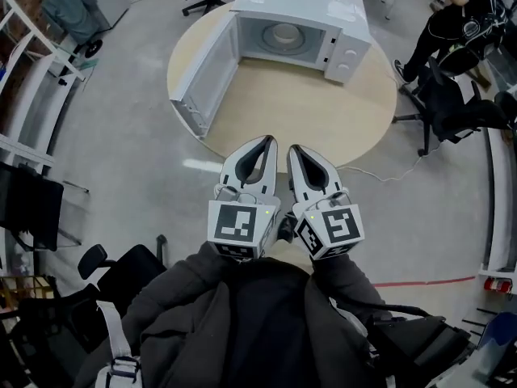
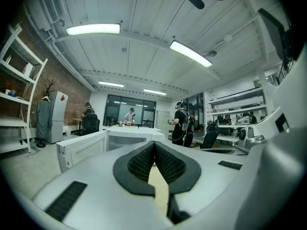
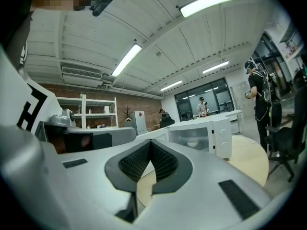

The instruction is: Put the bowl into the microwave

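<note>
While both pairs of jaws sit pressed together on nothing, left gripper point(image 1: 266, 141) and right gripper point(image 1: 296, 149) side by side off worktop point(image 1: 323, 111) near edge, bowl point(image 1: 284, 32) inside microwave point(image 1: 343, 24) at far edge, door point(image 1: 206, 75) wide open.

The right gripper point(image 3: 150, 145) has its two jaws pressed together, with nothing between them. Past it, a white microwave point(image 3: 218, 135) sits on a round table point(image 3: 249, 164), and a bowl point(image 3: 192, 143) shows inside it. A person point(image 3: 259, 97) stands on the right.
</note>
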Available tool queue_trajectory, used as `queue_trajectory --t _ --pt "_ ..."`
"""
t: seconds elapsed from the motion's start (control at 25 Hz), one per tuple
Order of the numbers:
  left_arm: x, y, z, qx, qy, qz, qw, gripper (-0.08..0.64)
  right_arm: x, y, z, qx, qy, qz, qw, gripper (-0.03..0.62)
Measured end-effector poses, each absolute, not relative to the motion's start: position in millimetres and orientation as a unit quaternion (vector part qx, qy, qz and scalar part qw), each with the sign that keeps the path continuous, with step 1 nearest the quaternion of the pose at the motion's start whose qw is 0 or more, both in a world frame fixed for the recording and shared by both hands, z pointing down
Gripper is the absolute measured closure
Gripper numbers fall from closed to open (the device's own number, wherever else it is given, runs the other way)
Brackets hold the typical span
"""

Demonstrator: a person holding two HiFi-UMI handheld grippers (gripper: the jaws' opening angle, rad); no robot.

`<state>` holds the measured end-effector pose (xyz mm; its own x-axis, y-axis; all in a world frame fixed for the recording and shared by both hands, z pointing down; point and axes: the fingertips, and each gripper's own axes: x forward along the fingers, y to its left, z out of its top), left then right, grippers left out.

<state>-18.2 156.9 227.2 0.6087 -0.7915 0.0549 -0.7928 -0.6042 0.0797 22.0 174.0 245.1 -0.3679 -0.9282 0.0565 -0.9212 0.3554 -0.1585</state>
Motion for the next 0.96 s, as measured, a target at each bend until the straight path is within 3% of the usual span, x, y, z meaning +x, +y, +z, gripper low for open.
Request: queue_trajectory --t 0.96 --pt "-16 166 211 0.903 -0.425 -0.026 0.048 0.551 16 181 231 -0.576 0.815 -0.052 0.023 0.584"
